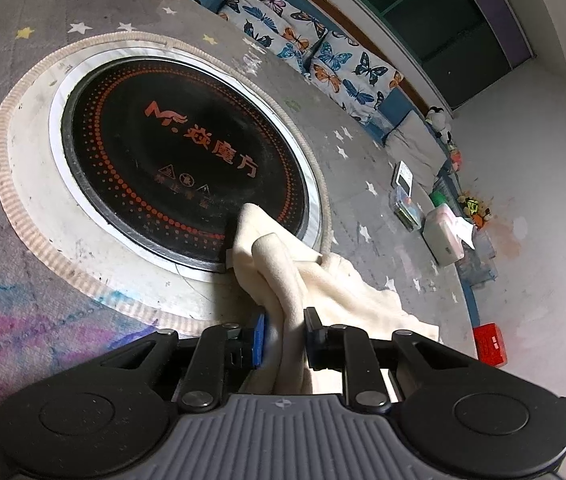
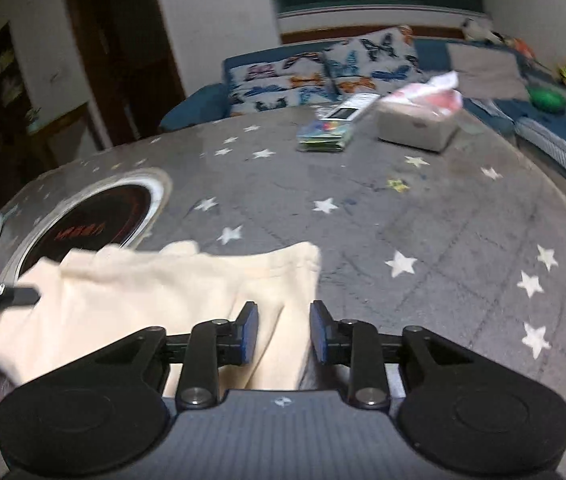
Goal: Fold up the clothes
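A cream garment (image 1: pixel 303 280) lies on the grey star-print tablecloth (image 1: pixel 383 216), its far corner over the rim of the black round cooktop (image 1: pixel 171 152). My left gripper (image 1: pixel 285 334) is shut on a bunched fold of the cream garment, which runs between its blue pads. In the right wrist view the cream garment (image 2: pixel 143 292) is spread across the lower left. My right gripper (image 2: pixel 284 330) sits over its right edge with the jaws apart and cloth between them. The left gripper's fingertip (image 2: pixel 19 294) shows at that view's left edge, on the cloth.
A tissue box (image 2: pixel 415 124), a remote (image 2: pixel 353 108) and a colourful packet (image 2: pixel 323 134) sit at the table's far side. A blue sofa with butterfly cushions (image 2: pixel 323 72) stands behind the table. A red box (image 1: pixel 491 344) lies on the floor beyond the table edge.
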